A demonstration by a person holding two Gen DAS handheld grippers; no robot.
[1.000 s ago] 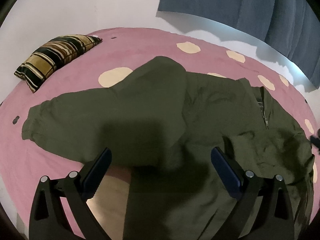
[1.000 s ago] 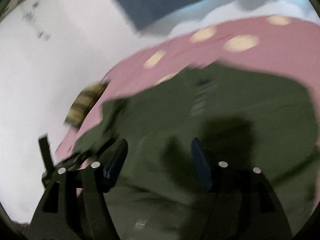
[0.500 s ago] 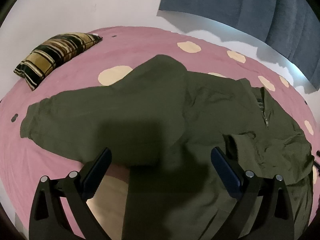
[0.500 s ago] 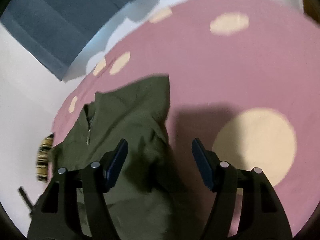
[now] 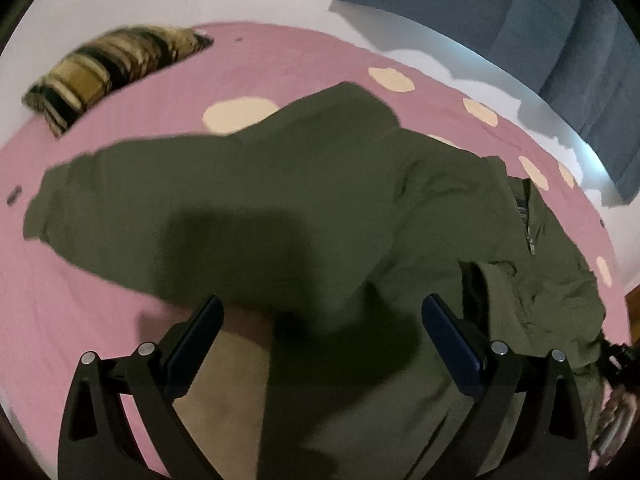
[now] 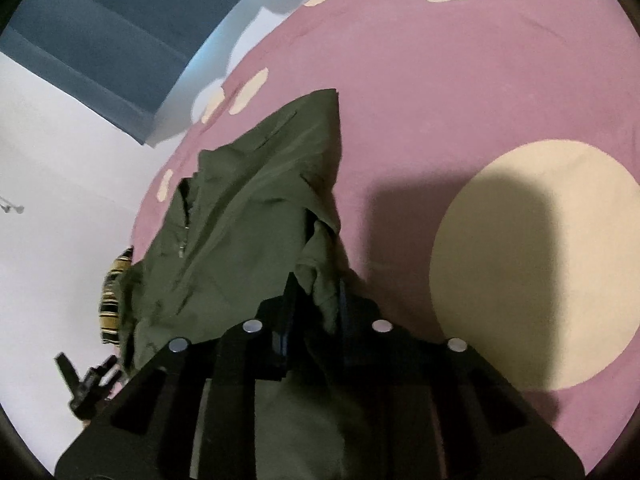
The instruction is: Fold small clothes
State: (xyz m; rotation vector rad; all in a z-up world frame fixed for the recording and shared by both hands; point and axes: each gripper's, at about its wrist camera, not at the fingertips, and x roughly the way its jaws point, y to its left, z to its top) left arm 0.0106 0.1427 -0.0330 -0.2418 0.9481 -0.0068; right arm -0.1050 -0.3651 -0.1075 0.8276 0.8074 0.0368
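Jacket point(image 6: 248, 216), olive green, zip-fronted, one item, lying spread on the bed point(image 6: 460, 92) with its pink, cream-spotted cover. Right claw point(image 6: 316, 300): jaws drawn narrow and pinching a bunched fold of cloth, apparently the cuff end of a sleeve, at the garment's edge nearest the bed's open pink expanse; they have just been closing, with that fold between them. From this claw the jacket's body runs away toward the wall-side edge of the bed, collar and zip pull point(image 6: 182, 246) lying far along that line, so a fold would likely carry the held cloth across the body toward the zip. Left claw point(image 5: 320, 344): jaws wide apart, holding nothing, hovering over the hem-side cloth; the other sleeve point(image 5: 132, 200) stretches away from it toward the striped pillow point(image 5: 108, 68) at the bed's far corner, long axis roughly crosswise to the claw's pointing line. Nearer arm for the bunched sleeve: right, already on it; nearer for the outstretched sleeve: left. Change against the earlier frames: the right claw then stood open over the jacket's edge, cloth unpinched; the left view shows the garment much as before, slightly closer.
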